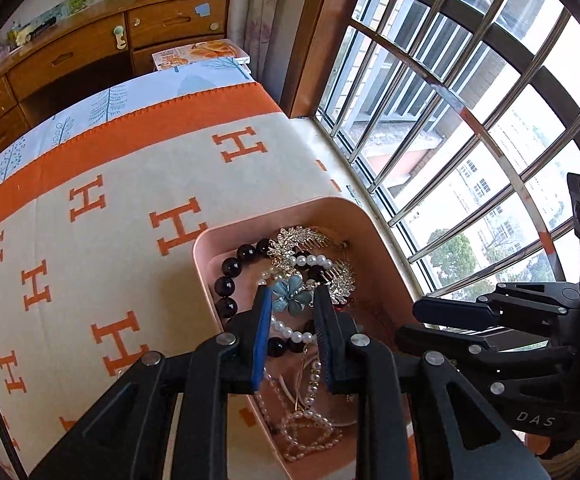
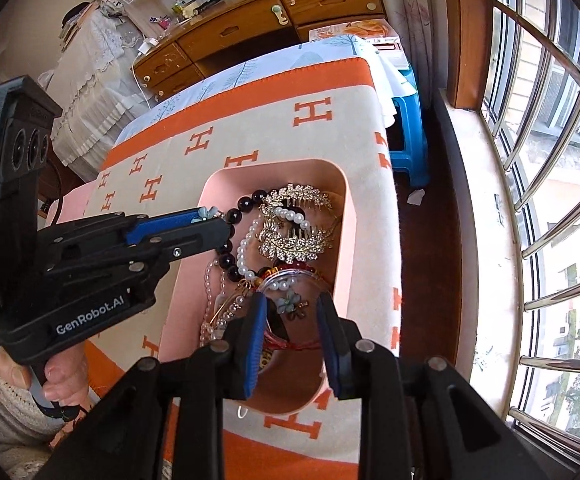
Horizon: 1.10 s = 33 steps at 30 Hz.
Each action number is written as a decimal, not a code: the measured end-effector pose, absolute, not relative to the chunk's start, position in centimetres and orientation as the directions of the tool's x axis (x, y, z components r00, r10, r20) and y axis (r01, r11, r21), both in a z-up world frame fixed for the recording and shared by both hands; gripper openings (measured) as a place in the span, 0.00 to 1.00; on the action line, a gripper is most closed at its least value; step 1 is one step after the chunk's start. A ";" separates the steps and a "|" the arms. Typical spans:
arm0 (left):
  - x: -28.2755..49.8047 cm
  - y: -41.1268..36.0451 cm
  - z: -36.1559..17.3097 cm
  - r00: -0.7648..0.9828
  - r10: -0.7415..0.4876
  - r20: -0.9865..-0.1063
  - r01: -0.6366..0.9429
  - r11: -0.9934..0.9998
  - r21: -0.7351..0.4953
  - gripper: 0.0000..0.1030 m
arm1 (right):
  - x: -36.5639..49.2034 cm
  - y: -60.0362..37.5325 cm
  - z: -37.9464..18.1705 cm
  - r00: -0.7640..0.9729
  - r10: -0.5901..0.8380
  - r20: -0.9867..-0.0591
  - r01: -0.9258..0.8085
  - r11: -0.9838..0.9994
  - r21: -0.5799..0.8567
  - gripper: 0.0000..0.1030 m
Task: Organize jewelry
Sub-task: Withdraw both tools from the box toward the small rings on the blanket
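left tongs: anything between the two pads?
Yes. A blue flower ornament sits between the pads of the left tongs, over the pink tray. Clearest in the left wrist view.

orange-and-cream blanket (image 1: 130, 168), wooden dresser (image 1: 90, 52), barred window (image 1: 469, 120), blue stool (image 2: 409, 136).

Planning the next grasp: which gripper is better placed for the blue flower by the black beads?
Left. The blue flower lies between the fingers of the left gripper; the right gripper hangs over a smaller flower.
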<state>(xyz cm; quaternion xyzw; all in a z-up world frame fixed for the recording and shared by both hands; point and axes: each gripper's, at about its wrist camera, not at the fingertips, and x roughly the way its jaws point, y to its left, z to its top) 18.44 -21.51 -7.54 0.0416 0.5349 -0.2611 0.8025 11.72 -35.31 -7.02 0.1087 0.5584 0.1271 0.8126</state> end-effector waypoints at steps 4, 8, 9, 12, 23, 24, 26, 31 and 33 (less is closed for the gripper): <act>18.5 -21.1 -7.4 0.302 -0.370 -0.878 0.469 0.860 -0.201 0.29 | 11.9 -34.9 -7.0 0.340 0.327 -0.881 -0.093 0.945 0.315 0.26; 18.3 -20.0 -6.9 0.310 -0.365 -0.878 0.459 0.866 -0.198 0.35 | 11.9 -34.0 -6.8 0.339 0.331 -0.881 -0.112 0.944 0.311 0.26; 18.2 -19.7 -6.7 0.314 -0.363 -0.877 0.461 0.866 -0.193 0.35 | 11.9 -33.7 -6.7 0.338 0.330 -0.881 -0.120 0.944 0.308 0.26; 17.8 -18.5 -6.0 0.330 -0.346 -0.878 0.461 0.871 -0.170 0.35 | 11.8 -32.5 -6.5 0.337 0.324 -0.884 -0.140 0.946 0.294 0.25; 16.6 -10.9 -3.6 0.412 -0.249 -0.876 0.393 0.916 -0.076 0.42 | 11.8 -26.8 -5.1 0.322 0.347 -0.881 -0.247 0.929 0.275 0.25; 16.5 -10.0 -3.5 0.417 -0.241 -0.876 0.384 0.921 -0.070 0.44 | 11.9 -26.1 -5.0 0.320 0.348 -0.881 -0.257 0.927 0.273 0.25; 16.1 -8.4 -3.4 0.429 -0.224 -0.875 0.369 0.928 -0.057 0.47 | 11.9 -24.8 -4.9 0.315 0.352 -0.881 -0.278 0.922 0.269 0.25; 14.9 -5.5 -4.3 0.433 -0.199 -0.879 0.342 0.939 -0.044 0.50 | 12.4 -22.0 -5.0 0.306 0.353 -0.884 -0.315 0.914 0.256 0.25; 14.2 -4.9 -5.4 0.418 -0.199 -0.886 0.340 0.939 -0.051 0.50 | 12.8 -21.0 -5.1 0.304 0.355 -0.884 -0.320 0.912 0.256 0.25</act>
